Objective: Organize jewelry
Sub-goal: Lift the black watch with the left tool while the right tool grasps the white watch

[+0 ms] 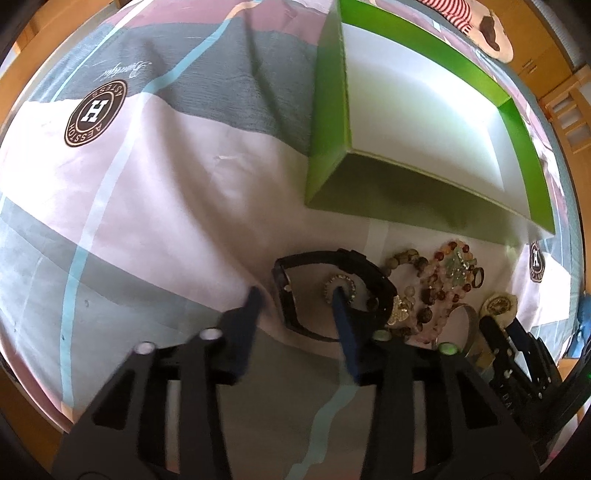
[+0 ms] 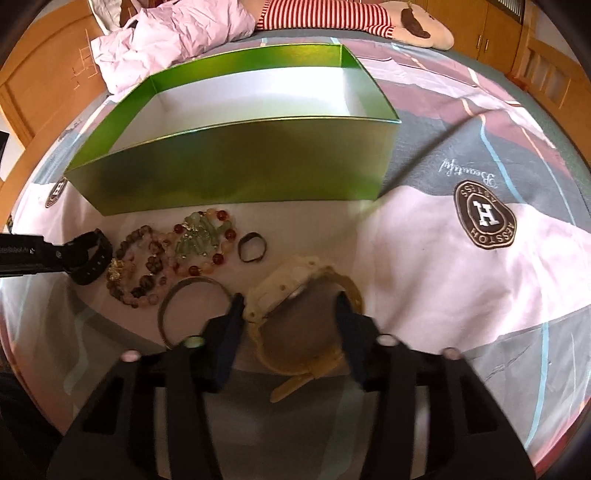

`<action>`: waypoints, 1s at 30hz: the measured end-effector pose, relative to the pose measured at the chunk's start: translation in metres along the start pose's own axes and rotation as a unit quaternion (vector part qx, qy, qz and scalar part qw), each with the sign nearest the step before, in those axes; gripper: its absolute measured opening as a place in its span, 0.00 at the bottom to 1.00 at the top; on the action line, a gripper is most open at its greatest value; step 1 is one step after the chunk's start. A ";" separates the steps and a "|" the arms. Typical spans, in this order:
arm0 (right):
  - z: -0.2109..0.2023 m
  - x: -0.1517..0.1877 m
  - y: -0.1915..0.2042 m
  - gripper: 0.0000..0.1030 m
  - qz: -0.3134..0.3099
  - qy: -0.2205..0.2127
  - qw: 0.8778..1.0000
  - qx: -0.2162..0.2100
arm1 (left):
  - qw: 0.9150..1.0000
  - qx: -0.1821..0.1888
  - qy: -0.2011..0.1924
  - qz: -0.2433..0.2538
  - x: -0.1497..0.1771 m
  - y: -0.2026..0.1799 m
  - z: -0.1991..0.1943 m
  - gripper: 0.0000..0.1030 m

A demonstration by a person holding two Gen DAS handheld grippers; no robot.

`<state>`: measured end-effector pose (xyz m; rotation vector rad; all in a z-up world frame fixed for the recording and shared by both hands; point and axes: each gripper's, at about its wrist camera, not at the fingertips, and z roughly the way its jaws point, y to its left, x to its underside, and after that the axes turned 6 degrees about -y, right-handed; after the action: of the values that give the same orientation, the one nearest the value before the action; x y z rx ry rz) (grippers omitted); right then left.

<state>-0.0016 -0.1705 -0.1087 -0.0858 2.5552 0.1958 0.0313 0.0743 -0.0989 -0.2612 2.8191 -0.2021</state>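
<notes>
**Both tongs down among the jewelry on the bed**

The left tongs (image 1: 295, 295) stand apart over the black watch (image 1: 332, 291): one finger is outside the strap, the other reaches inside the loop beside a small sparkly ring (image 1: 339, 290). The pads do not press on the strap. The right tongs (image 2: 290, 304) are also apart, straddling the cream watch (image 2: 295, 295); its case lies just beside the left finger, and whether that pad touches it cannot be told.

All the jewelry lies on the bedspread (image 2: 461, 295), in a row in front of the green box (image 2: 240, 162). Between the two watches lie brown and pink bead bracelets (image 2: 136, 266), a bracelet of green stones and amber beads (image 2: 201, 242), a small dark ring (image 2: 252, 249) and a metal bangle (image 2: 192, 295). The box is open and shows only a white floor. A striped plush toy (image 2: 369, 16) lies at the bed's far edge.
</notes>
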 end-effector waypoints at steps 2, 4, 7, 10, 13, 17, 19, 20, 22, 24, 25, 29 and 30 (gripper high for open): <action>0.001 0.002 0.004 0.23 0.000 0.001 1.000 -0.002 | 1.000 -0.005 -0.002 0.007 0.000 -0.003 0.001 0.27; -0.001 0.002 0.006 0.22 -0.007 -0.003 1.000 -0.002 | 1.000 -0.008 -0.006 0.010 0.000 -0.006 0.001 0.15; -0.006 0.001 0.005 0.20 -0.006 -0.011 1.000 -0.012 | 1.000 0.007 -0.007 0.002 -0.001 -0.005 -0.001 0.10; -0.011 -0.003 0.002 0.20 -0.002 -0.022 1.000 -0.008 | 1.000 0.022 -0.018 -0.002 -0.003 -0.005 -0.009 0.10; -0.012 -0.004 -0.003 0.20 0.001 -0.024 1.000 0.005 | 0.999 0.028 -0.024 -0.001 -0.005 -0.007 -0.013 0.10; -0.004 -0.002 -0.006 0.20 0.001 -0.004 1.000 0.010 | 1.000 0.016 -0.008 -0.003 -0.005 -0.007 -0.002 0.10; -0.002 -0.002 -0.005 0.20 -0.003 0.001 1.000 0.010 | 1.000 0.014 0.000 -0.003 -0.003 -0.004 0.002 0.10; -0.002 -0.001 -0.004 0.20 -0.005 0.000 1.000 0.012 | 1.000 0.013 0.002 -0.003 -0.003 -0.005 0.004 0.10; -0.002 -0.002 -0.003 0.21 -0.007 -0.001 1.000 0.017 | 1.000 0.012 0.001 -0.002 -0.003 -0.005 0.003 0.11; -0.001 -0.002 -0.004 0.26 -0.004 0.000 1.000 0.018 | 1.000 0.011 0.003 -0.002 -0.004 -0.006 0.004 0.12; 0.000 -0.002 -0.005 0.30 -0.002 0.001 1.000 0.019 | 1.000 0.009 0.004 -0.001 -0.004 -0.007 0.006 0.12; 0.004 -0.002 -0.008 0.36 0.001 0.001 1.000 0.020 | 1.000 0.005 0.009 0.002 -0.004 -0.008 0.010 0.13; 0.004 -0.002 -0.008 0.36 0.001 -0.001 1.000 0.021 | 1.000 0.005 0.009 0.004 -0.004 -0.009 0.010 0.13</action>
<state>0.0034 -0.1781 -0.1116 -0.0685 2.5563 0.1431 0.0393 0.0652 -0.1061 -0.2475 2.8359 -0.2178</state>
